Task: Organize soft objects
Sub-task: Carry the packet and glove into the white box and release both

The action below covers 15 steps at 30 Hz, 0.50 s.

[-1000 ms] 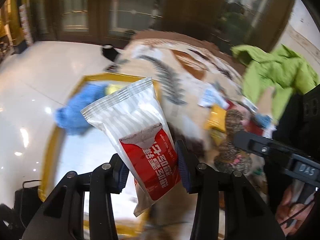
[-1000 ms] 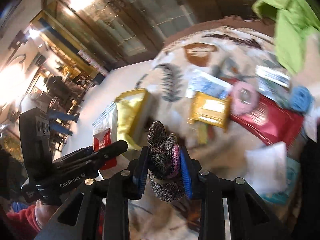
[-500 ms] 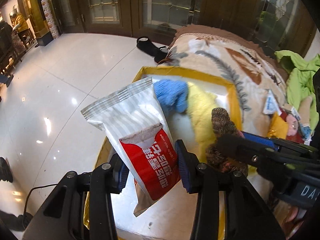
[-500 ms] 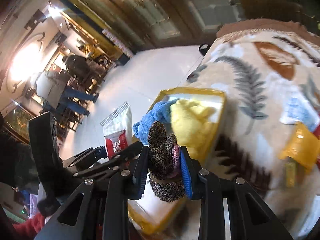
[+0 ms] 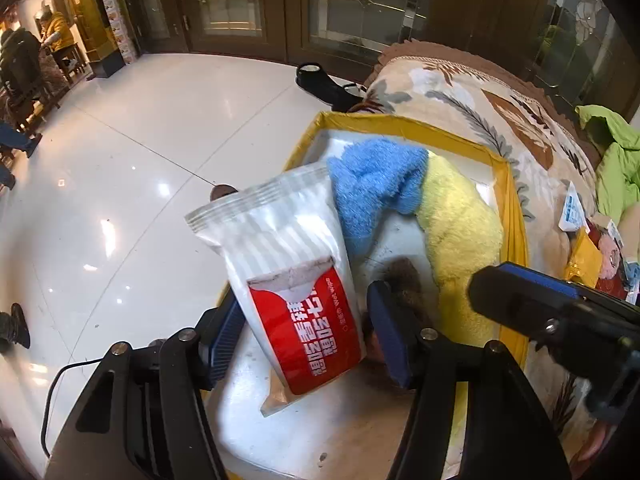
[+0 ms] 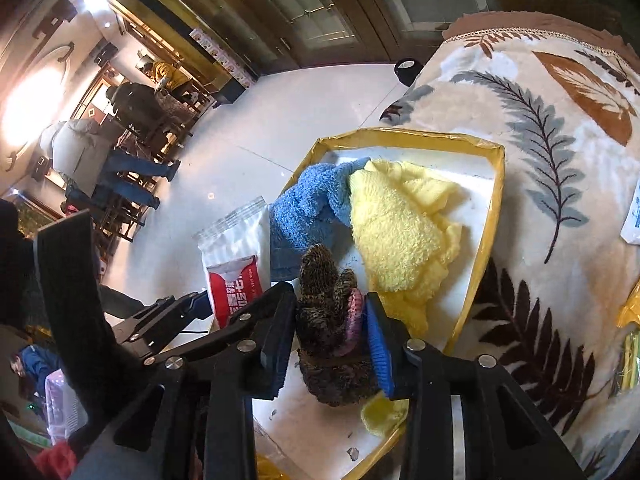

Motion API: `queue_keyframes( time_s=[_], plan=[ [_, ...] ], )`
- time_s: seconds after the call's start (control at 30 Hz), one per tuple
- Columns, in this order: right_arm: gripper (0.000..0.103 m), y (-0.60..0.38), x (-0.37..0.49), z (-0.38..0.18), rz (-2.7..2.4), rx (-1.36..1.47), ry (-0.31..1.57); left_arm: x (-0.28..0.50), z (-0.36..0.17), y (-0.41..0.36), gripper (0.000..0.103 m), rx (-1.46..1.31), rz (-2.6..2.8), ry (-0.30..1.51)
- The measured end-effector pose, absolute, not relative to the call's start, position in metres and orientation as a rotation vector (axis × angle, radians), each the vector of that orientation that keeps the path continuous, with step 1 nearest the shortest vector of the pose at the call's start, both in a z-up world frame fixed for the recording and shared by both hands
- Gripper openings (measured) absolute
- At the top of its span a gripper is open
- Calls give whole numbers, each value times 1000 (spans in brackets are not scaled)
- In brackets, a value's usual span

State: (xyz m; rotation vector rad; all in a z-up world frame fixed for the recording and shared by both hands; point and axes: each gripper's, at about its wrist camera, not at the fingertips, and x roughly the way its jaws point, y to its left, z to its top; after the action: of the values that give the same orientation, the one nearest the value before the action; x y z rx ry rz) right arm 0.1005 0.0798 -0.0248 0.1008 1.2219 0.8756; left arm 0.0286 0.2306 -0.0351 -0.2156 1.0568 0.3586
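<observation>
**Both grippers over the yellow-rimmed tray, jaws just loosened**

My left gripper (image 5: 304, 336) hangs over the near end of the yellow-rimmed tray (image 5: 400, 122). Its jaws have just been opening, and the red-and-white striped packet (image 5: 288, 276) stands tilted between them. I see a gap on the right side of the packet; its left edge hides the other pad, so I cannot tell whether that one still touches. The packet's lower end sits low over the white tray floor, but contact there is hard to judge.

My right gripper (image 6: 326, 334) is just beside it, also above the tray. Its jaws have likewise just been opening, yet the brown knitted glove (image 6: 328, 312) with its pink cuff still fills the space between them and both pads look pressed against the wool. The glove's bottom is masked by the jaws.

In the tray lie a blue towel (image 6: 304, 208) and a yellow towel (image 6: 400, 232), touching and partly overlapping. The tray rests on a leaf-patterned blanket (image 6: 560, 140). At the right edge of the left view a green garment (image 5: 616, 168) and some small packets are cut off and too distorted to name.
</observation>
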Motion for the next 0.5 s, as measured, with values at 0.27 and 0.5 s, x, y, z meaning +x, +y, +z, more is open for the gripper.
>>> queue_keyframes(
  time_s=[0.27, 0.5],
  plan=[
    [43, 65, 103, -14, 878, 181, 1200, 22, -20, 232, 68, -198, 379, 1024],
    [45, 37, 100, -1, 874, 227, 1171, 18, -2, 221, 68, -179, 363, 984]
  ],
)
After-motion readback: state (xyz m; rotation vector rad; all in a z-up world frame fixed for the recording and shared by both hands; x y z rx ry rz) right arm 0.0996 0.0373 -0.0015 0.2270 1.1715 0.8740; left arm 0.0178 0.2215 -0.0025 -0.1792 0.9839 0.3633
